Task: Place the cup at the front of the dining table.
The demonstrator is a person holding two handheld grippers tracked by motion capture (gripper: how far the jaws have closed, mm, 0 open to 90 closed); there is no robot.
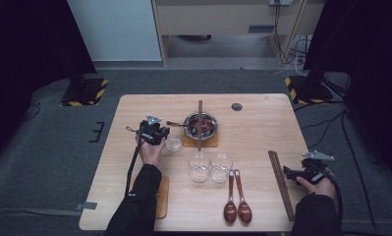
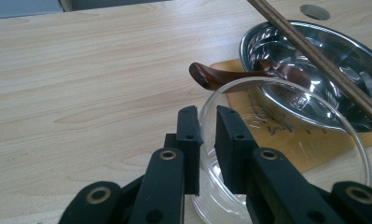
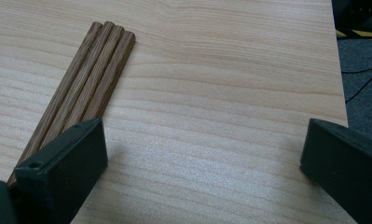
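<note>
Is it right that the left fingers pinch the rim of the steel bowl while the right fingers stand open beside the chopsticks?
Not quite. The left gripper pinches the rim of a glass, not the steel bowl, which sits beyond it, as the left gripper view shows. The right gripper does stand open beside the chopsticks.

Steel bowl (image 1: 200,125) on wooden coaster (image 1: 200,141), far centre of table (image 1: 262,123); brown spoon (image 1: 180,124) and chopsticks (image 1: 200,124) resting across it. Two empty glasses (image 1: 210,166) at centre. Two brown spoons (image 1: 237,199) near centre. Chopstick bundle (image 1: 281,184) near right. Second coaster (image 1: 162,196) near left.
</note>
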